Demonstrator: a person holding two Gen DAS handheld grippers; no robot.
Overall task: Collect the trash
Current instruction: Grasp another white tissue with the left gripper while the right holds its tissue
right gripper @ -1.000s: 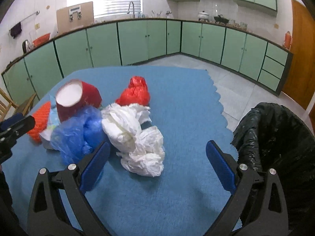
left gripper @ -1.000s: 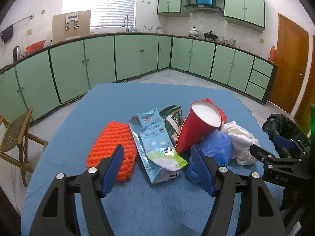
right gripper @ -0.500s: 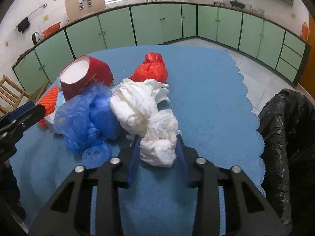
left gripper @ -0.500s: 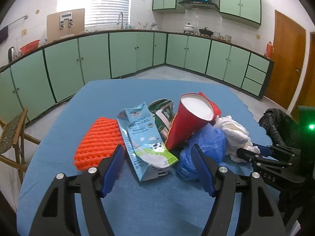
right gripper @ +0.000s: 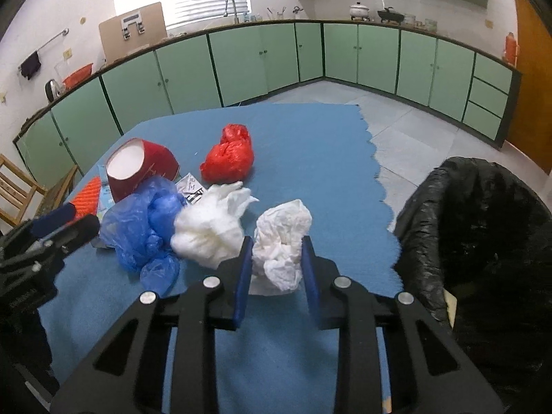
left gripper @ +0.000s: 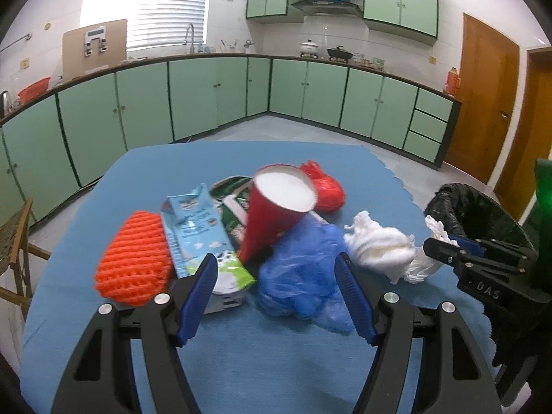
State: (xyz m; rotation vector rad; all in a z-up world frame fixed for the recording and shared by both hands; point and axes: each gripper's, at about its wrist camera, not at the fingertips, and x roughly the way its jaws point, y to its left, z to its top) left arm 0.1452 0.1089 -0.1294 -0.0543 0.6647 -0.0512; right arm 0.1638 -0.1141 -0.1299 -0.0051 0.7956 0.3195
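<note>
White crumpled tissue wad is clamped between the right gripper pads, near the table's right edge, beside the black-lined bin. 2nd white wad sits just left of it, touching a blue plastic bag. Left gripper hangs w/ jaws apart, nothing between them, over the blue bag & milk carton. Red cup, orange foam net, red bag lie toward mid-table.

Crumpled paper wad; glossy bin liner — matt cloth.
</note>
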